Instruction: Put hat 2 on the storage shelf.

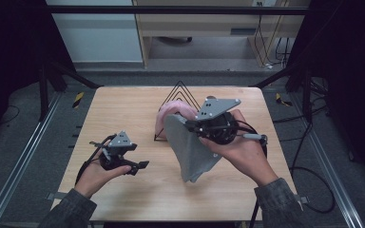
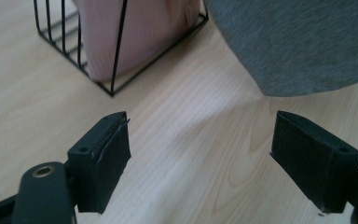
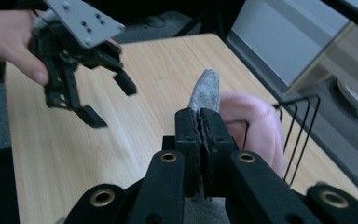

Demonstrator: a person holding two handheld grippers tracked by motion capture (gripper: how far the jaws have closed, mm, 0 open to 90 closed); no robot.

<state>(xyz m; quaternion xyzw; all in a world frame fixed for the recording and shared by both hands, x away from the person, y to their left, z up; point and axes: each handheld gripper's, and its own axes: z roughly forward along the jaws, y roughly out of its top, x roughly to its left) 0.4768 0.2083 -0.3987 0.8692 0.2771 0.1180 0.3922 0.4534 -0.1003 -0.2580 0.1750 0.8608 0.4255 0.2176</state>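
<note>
The right gripper is clamped on the top edge of a grey cloth and holds it up over the middle of the table, so the cloth hangs down with its lower end close to the wood. Just behind it, toward the far side, stands a black wire rack with a pink cloth already tucked between its wires. The left gripper hovers at the near left with its jaws apart and nothing between them (in its own view the grey hem hangs just ahead). The step in hand looks like filing the grey cloth into the rack. Next, the left gripper probably needs to catch the hanging end, so the cloth goes in flat.
</note>
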